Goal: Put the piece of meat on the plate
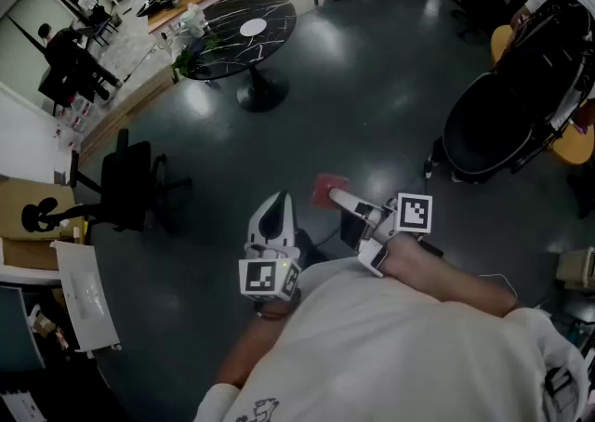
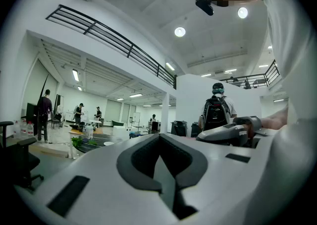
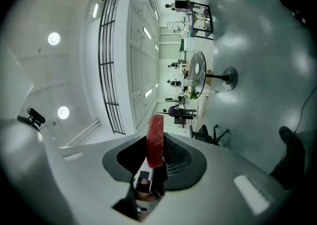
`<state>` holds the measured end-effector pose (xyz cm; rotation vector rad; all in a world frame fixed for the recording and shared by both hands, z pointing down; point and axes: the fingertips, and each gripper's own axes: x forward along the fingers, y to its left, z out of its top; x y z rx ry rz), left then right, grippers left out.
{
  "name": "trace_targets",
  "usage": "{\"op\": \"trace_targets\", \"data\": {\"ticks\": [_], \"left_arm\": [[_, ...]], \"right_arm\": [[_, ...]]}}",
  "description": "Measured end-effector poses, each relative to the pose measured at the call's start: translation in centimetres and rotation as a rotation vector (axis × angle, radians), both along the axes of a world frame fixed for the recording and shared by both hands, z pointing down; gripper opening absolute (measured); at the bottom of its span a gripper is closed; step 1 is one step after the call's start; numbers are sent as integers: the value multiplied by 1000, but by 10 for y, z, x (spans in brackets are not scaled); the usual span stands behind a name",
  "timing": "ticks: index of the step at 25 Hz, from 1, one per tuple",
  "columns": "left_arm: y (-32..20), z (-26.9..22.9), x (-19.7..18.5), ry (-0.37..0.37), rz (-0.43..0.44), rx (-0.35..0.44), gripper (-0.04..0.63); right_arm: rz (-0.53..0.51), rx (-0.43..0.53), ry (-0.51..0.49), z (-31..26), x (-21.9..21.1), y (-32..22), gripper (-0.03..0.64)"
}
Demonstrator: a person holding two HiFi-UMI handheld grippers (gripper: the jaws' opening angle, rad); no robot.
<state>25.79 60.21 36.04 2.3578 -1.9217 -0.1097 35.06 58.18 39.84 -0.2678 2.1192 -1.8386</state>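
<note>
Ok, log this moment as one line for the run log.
right gripper: shut on piece of meat, held above floor | left gripper: shut, empty | meat not yet on plate

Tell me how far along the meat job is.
Done: the piece of meat is picked up. In hand: the right hand-held gripper grips it over the dark floor. Left: setting it on the plate; no plate shows nearby.
</note>
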Motion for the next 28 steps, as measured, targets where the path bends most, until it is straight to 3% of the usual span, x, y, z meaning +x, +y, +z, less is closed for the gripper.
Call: {"op": "trace_targets", "data": {"ticks": [14,28], "left_arm": [[-16,6,-34,23,-20,-19,6],[-110,23,-146,42,49,-30,7]], "right_arm": [[-15,-30,-1,3,-32,-16,87],[17,-51,43,24,-147,-101,87]]}}
